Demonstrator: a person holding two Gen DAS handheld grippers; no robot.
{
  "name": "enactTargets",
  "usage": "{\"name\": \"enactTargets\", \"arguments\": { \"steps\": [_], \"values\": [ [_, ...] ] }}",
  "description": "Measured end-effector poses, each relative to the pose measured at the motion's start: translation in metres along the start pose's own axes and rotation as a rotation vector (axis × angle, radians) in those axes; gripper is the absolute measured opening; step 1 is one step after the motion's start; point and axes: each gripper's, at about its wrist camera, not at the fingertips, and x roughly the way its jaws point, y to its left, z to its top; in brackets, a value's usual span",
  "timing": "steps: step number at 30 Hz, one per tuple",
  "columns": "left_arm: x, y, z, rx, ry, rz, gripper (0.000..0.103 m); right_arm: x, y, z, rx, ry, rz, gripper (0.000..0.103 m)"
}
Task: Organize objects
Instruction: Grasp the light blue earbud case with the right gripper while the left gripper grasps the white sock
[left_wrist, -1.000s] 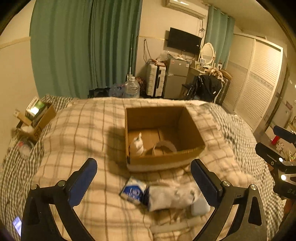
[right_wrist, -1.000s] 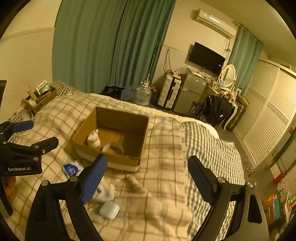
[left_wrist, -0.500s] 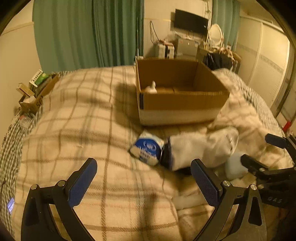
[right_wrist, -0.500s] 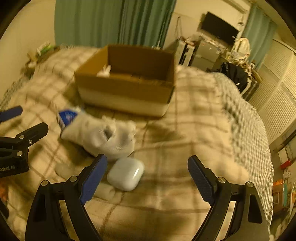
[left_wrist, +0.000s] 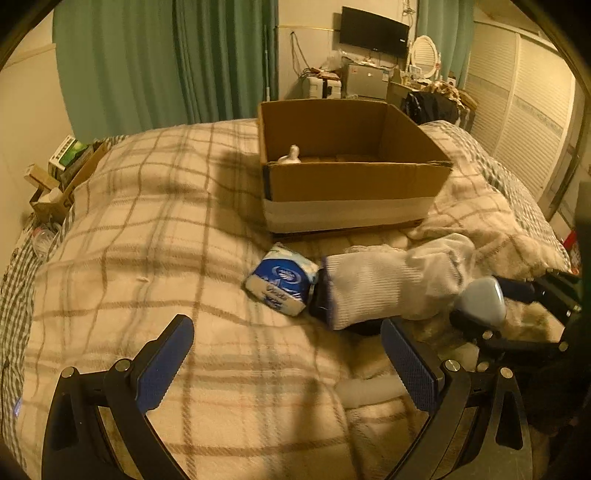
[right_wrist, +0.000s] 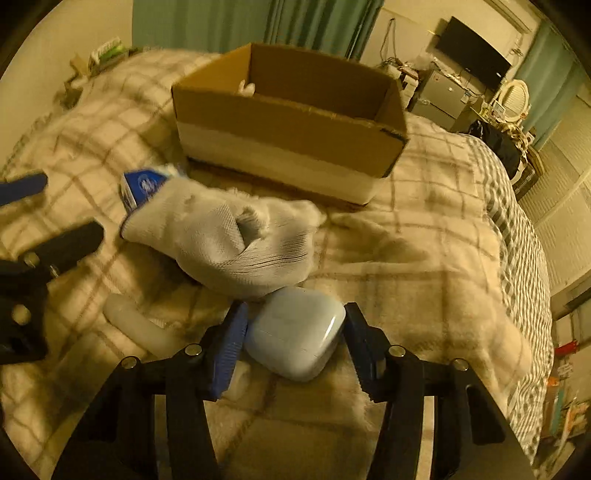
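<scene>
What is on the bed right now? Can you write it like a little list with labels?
Place: bed with a checked blanket
Box: open cardboard box on the blanket, a small white figure inside
Loose things: blue tissue pack, white glove, pale earbud case
Order: tissue pack, glove and case lie in a row in front of the box
Right gripper: fingers closing around the earbud case, which sits between them
Left gripper: open, nothing between its fingers, tissue pack lies ahead of it
</scene>
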Motion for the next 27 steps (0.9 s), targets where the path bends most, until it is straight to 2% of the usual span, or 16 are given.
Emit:
{"name": "enactTargets", "arguments": {
  "steps": [5,10,14,16,17,19,21,27],
  "values": [
    [0.002,-0.026,0.008,0.040,0.015,-0.062,0.103,-0.026,-0.028,0.008,0.061,-0.069,-0.023,0.052],
    [0.013,-0.064,0.019,0.117,0.035,-0.116,0.103,-0.036,-0.052,0.011,0.108,-0.098,-0.045,0.052],
    [0.035,-0.088,0.027,0.140,0.094,-0.169,0.101,-0.034,-0.066,0.009,0.135,-0.102,-0.042,0.052],
    [0.046,-0.095,0.028,0.144,0.127,-0.173,0.093,-0.033,-0.070,0.008,0.144,-0.102,-0.034,0.052],
    [0.052,-0.098,0.029,0.152,0.141,-0.152,0.085,-0.034,-0.072,0.006,0.147,-0.102,-0.031,0.052],
    [0.053,-0.100,0.029,0.156,0.139,-0.150,0.082,-0.034,-0.074,0.005,0.152,-0.103,-0.024,0.052],
    [0.050,-0.100,0.030,0.164,0.131,-0.152,0.070,-0.035,-0.075,0.005,0.155,-0.105,-0.020,0.051],
    [0.038,-0.095,0.027,0.168,0.127,-0.165,0.052,-0.048,-0.069,0.004,0.141,-0.119,-0.012,0.051]
  ]
}}
